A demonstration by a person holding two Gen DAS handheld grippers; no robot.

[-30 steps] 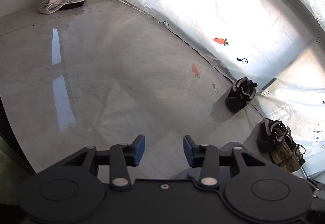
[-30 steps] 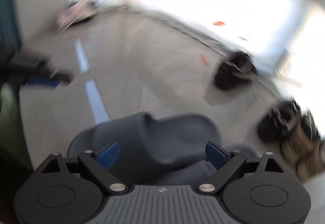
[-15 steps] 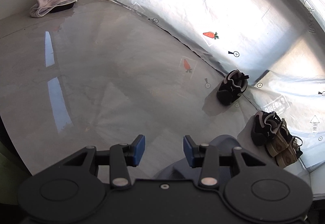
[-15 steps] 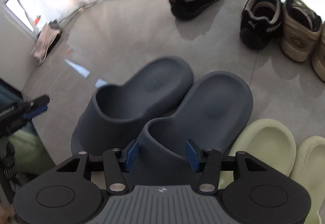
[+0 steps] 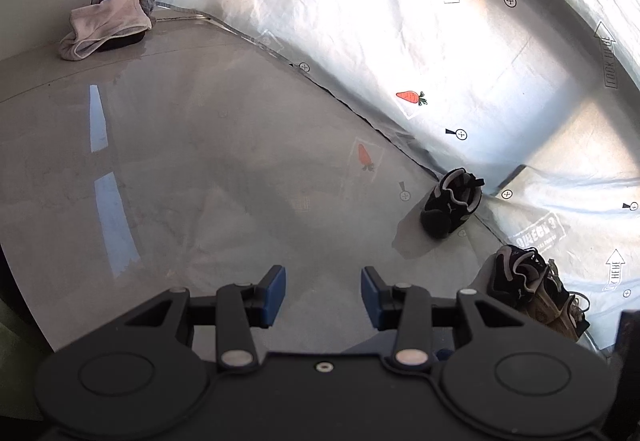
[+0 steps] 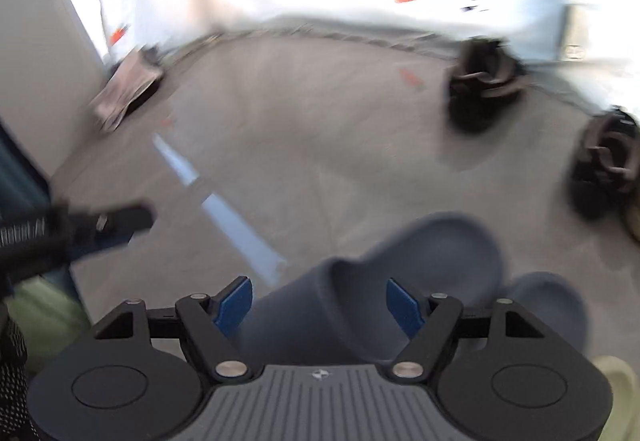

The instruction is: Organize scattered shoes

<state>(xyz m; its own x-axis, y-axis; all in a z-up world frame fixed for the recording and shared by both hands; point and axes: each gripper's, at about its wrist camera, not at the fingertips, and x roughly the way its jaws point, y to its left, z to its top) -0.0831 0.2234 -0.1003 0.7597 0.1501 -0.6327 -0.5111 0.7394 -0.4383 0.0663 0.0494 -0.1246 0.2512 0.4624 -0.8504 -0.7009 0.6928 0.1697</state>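
We are holding the right tool [image 6: 319,301] spread apart around a grey slide [image 6: 372,281] lying on the floor [image 6: 300,145], pads not visibly touching it. The left tool [image 5: 323,295] is hanging apart, holding nothing. A black sneaker [image 5: 450,207] is sitting by the sheet [image 5: 400,21].
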